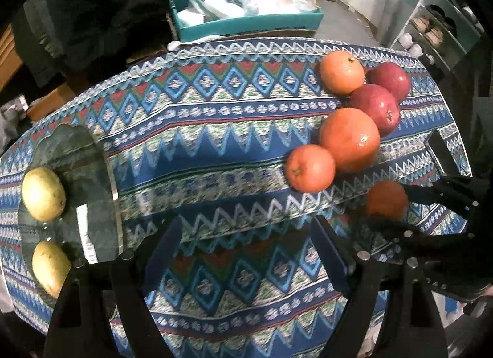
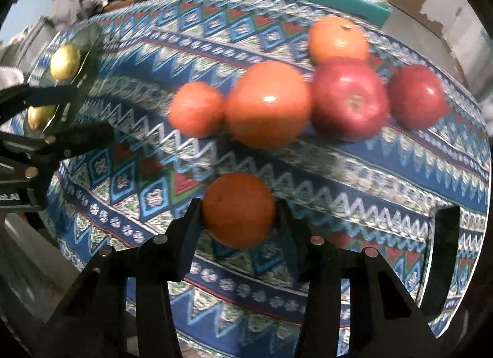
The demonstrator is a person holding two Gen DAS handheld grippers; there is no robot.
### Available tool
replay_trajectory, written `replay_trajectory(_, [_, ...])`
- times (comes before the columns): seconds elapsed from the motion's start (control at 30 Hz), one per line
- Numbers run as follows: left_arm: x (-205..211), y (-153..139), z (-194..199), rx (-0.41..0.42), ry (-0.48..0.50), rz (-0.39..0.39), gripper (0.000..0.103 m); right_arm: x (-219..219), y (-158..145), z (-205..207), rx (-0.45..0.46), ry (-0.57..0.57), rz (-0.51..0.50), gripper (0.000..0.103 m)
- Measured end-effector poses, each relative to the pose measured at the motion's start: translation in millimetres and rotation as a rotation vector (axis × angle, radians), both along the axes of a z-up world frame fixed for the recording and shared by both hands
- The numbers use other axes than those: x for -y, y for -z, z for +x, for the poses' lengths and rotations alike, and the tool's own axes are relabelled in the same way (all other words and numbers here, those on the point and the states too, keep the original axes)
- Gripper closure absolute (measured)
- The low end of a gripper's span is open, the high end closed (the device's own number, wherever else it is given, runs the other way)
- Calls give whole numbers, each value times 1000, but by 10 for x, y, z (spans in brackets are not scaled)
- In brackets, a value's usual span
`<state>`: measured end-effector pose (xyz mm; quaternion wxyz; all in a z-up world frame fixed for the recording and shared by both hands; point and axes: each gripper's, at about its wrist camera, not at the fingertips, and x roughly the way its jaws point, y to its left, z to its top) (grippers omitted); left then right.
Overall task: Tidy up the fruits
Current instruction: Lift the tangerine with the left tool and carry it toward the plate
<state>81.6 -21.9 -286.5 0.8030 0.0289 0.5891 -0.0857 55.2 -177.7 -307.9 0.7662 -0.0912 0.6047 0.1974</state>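
In the right wrist view my right gripper [image 2: 238,213] is shut on an orange [image 2: 237,210], one finger on each side, just above the patterned tablecloth [image 2: 369,173]. Beyond it lies a row of fruit: a small orange [image 2: 197,108], a large orange [image 2: 268,103], two red apples [image 2: 349,99] [image 2: 416,96] and another orange [image 2: 337,39]. My left gripper [image 1: 246,244] hangs open over bare cloth with nothing between its fingers. To its left a glass plate [image 1: 80,157] carries two yellow-green fruits [image 1: 43,193] [image 1: 50,267]. The held orange [image 1: 386,199] also shows at the lower right of the left wrist view.
A teal tray [image 1: 246,23] full of plastic bags stands behind the table's far edge. A shoe rack [image 1: 431,31] is at the back right. Dark clothing [image 1: 92,3] hangs at the back left. The cloth between plate and fruit row is bare.
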Motion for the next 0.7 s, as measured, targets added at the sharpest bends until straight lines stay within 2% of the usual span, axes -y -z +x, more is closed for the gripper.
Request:
replay_trajectory(0.33, [348,173,246,-13,36,12,17,624,-106,56,46,148,16,56])
replay_trajectory(0.7, [588,357,393,-42,53,14,17,1110,-164,155,60,252,46,57])
